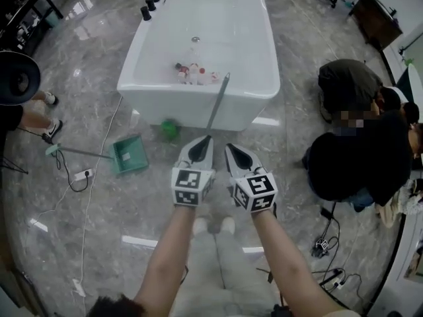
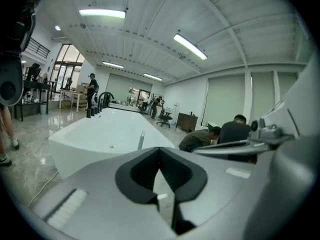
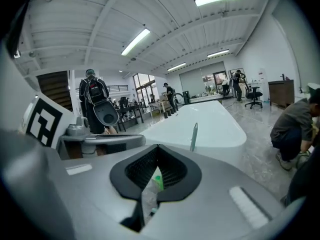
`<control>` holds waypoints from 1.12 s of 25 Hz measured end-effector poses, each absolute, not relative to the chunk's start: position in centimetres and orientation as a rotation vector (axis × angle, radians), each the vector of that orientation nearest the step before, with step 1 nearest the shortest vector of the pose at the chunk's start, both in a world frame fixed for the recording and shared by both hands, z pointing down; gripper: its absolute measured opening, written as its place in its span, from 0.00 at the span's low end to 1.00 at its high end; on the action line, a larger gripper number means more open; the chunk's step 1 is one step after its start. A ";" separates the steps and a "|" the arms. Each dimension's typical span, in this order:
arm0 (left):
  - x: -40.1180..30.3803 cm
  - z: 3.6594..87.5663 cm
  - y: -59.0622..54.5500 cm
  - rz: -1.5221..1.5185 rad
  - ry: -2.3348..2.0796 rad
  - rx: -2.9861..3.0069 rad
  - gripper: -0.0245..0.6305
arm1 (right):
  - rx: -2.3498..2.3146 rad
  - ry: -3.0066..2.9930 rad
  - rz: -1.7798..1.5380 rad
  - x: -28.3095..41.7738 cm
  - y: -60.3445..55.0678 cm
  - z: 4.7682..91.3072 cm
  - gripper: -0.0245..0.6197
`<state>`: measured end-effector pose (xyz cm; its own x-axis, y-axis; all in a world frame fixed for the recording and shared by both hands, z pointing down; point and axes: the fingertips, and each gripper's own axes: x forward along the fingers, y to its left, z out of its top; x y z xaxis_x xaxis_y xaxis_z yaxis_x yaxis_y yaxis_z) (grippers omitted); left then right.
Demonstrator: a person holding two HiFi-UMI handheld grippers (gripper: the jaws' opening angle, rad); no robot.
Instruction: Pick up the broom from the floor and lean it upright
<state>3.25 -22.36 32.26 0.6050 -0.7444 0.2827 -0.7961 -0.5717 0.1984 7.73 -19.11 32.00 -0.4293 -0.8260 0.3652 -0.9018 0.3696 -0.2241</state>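
Against the near rim of the bathtub the broom leans upright. The top of its grey handle rests on the rim, and its lower end, down by the bathtub's foot, is hidden in your head view behind the left gripper. You hold both grippers up in front of the bathtub's near wall, the right gripper just beside the left. Each has its fingers pressed together on nothing, so the broom stands on its own and the job looks as good as done. The danger now is a slide: the rim is smooth and rounded and the floor is polished stone, so I'd judge that a slight nudge could send the handle skating along the rim. Your left fingers sit very near the shaft, and a careless sideways swing as you pull back would be enough. A small green thing lies at the bathtub's base left of the handle; whether it belongs to the broom you cannot tell from here. A falling broom could also land on the dustpan, lying further left off the bathtub's near corner
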 end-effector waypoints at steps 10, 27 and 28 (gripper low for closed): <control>3.3 18.2 -14.9 0.125 -1.188 2.718 0.04 | 1.386 -2.612 0.309 6.8 -12.7 18.2 0.04; 4.3 3.9 -10.3 -0.069 -1.127 2.973 0.04 | 1.422 -2.729 -0.035 5.5 -8.7 5.5 0.04; 4.1 3.3 -10.3 -0.076 -1.129 2.980 0.04 | 1.428 -2.732 -0.049 5.6 -8.7 4.9 0.04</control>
